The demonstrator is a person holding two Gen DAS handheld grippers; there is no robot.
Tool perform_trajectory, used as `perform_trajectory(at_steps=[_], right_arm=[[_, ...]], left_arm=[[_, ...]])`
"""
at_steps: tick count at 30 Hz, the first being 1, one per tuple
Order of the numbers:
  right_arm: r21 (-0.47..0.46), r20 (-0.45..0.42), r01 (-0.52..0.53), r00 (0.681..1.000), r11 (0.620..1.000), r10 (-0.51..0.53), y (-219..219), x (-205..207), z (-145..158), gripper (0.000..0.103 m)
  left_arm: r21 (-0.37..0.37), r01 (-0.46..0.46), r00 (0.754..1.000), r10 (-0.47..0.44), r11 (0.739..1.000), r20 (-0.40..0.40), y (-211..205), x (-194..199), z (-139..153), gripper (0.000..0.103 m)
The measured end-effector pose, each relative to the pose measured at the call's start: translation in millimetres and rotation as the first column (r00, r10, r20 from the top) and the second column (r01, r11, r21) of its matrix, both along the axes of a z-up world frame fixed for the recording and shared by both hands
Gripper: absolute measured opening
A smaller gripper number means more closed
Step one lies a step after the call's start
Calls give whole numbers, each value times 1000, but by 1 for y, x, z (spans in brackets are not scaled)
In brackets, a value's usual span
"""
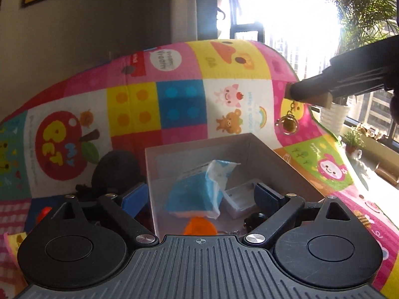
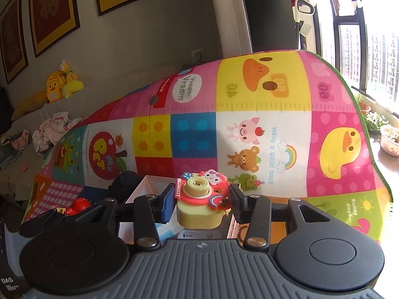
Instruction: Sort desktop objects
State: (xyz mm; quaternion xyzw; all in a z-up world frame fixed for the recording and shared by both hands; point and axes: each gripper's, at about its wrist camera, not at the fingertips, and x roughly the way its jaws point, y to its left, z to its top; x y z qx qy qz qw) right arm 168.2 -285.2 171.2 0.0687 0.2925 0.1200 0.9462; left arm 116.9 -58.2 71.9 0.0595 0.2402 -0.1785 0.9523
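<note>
My left gripper stands open over a pale open box, with nothing pressed between its blue pads. In the box lie a blue tissue pack, a small grey case, an orange piece and a small black item. My right gripper is shut on a cream toy camera with a pink cartoon front, held above the box. In the left wrist view the right gripper comes in from the upper right, and a brass keychain bell dangles below it.
A colourful play mat covers the surface. A black fuzzy object lies left of the box, with a red toy further left. Plush toys and clothes are on a sofa at the far left. Potted plants line the window sill at the right.
</note>
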Motion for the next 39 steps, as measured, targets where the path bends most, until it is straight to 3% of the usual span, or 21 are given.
perform_trajectory(at_steps=[2, 5, 11, 17, 20, 25, 29, 34, 37, 38, 39], right_arm=[[30, -67, 1, 998, 1000, 2, 9, 31, -11, 45], [1, -133, 17, 991, 1000, -17, 23, 63, -33, 44], [-106, -267, 45, 961, 993, -72, 38, 99, -77, 46], [-171, -220, 67, 970, 983, -104, 50, 89, -63, 62], [-172, -180, 31, 982, 985, -62, 76, 86, -43, 87], [-153, -175, -105, 981, 983, 78, 159, 105, -29, 102], [-235, -229, -151, 969, 960, 96, 228, 135, -58, 103], [-384, -221, -126, 974, 915, 42, 272, 162, -94, 103], [-344, -316, -202, 944, 917, 89, 280, 167, -103, 103], [-361, -307, -207, 947, 909, 94, 284, 161, -104, 100], [-398, -298, -234, 947, 887, 117, 290, 154, -104, 89]], left_arm=[[1, -11, 1000, 11, 1000, 12, 13, -18, -1, 96], [-34, -53, 998, 53, 998, 15, 37, -40, -8, 97], [-111, -225, 972, 215, 968, -99, 92, -50, -36, 98], [-178, -381, 920, 353, 907, -172, 137, -50, -53, 100], [-200, -426, 900, 391, 882, -193, 146, -47, -57, 101], [-217, -435, 896, 396, 874, -201, 150, -49, -60, 102], [-225, -424, 901, 385, 877, -200, 150, -49, -62, 102], [-250, -420, 903, 375, 873, -208, 152, -48, -63, 102], [-261, -419, 903, 368, 870, -223, 154, -47, -64, 102], [-261, -418, 903, 367, 870, -222, 154, -47, -64, 102], [-260, -415, 904, 365, 872, -221, 154, -47, -64, 103]])
